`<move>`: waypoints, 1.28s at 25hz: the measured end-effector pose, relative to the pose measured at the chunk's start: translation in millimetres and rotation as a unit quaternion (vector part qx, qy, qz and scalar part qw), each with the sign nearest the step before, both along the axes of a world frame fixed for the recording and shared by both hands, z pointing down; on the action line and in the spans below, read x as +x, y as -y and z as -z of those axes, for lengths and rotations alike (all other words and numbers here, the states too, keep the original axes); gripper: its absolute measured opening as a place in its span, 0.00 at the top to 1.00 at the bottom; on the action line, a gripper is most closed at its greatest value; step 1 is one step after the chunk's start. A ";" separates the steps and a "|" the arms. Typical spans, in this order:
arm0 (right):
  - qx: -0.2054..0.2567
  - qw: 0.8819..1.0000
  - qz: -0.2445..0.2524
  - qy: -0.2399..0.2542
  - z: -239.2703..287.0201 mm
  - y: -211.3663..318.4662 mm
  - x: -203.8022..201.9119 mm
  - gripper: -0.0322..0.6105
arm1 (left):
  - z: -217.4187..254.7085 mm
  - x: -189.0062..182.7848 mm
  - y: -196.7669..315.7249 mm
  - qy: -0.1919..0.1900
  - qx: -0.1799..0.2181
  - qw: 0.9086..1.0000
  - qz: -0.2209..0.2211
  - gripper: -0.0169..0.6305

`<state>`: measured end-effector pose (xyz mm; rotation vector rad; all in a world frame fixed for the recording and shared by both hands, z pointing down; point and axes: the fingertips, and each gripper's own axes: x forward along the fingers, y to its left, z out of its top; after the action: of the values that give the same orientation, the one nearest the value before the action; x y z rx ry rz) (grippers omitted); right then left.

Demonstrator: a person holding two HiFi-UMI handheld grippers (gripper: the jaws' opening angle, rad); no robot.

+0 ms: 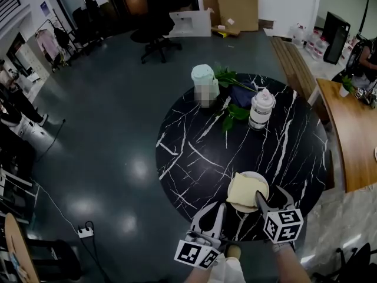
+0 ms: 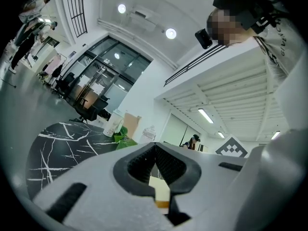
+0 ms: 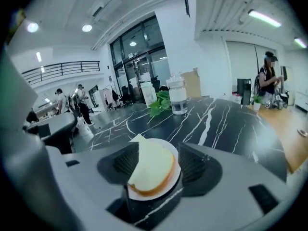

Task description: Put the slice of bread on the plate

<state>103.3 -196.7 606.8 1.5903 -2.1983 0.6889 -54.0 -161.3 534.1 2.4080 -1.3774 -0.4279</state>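
Left claw (image 1: pixel 219 210), right claw (image 1: pixel 272 197), one bread slice (image 1: pixel 242 192) on one plate (image 1: pixel 260 177).

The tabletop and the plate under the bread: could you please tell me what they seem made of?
Tabletop: polished black marble or a marble-look laminate, going by white veins and sheen. Plate: smooth white, perhaps glazed ceramic or plastic; cannot tell which.

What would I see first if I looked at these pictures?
A big round black table with white lines like lightning stands on the dark floor. At its near edge a slice of bread lies on a white plate, and the right gripper has its jaws open on either side of it.
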 end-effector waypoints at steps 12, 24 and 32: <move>0.005 0.995 0.015 0.103 32.0 -37.7 5.7 0.59 | 13.2 6.6 -3.6 0.013 0.001 1.000 -0.016 0.96; 0.133 0.963 0.143 0.186 163.2 -136.4 -30.3 0.91 | 79.0 24.0 -52.0 0.044 0.030 0.997 -0.064 0.96; 0.170 0.951 0.174 0.189 206.3 -162.3 -54.7 0.94 | 102.1 44.1 -89.9 0.060 0.046 0.994 -0.081 0.96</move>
<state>48.6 -34.4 400.6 1.2251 -2.9194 0.5646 -9.9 -71.4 432.0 2.6351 -1.2200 -0.3146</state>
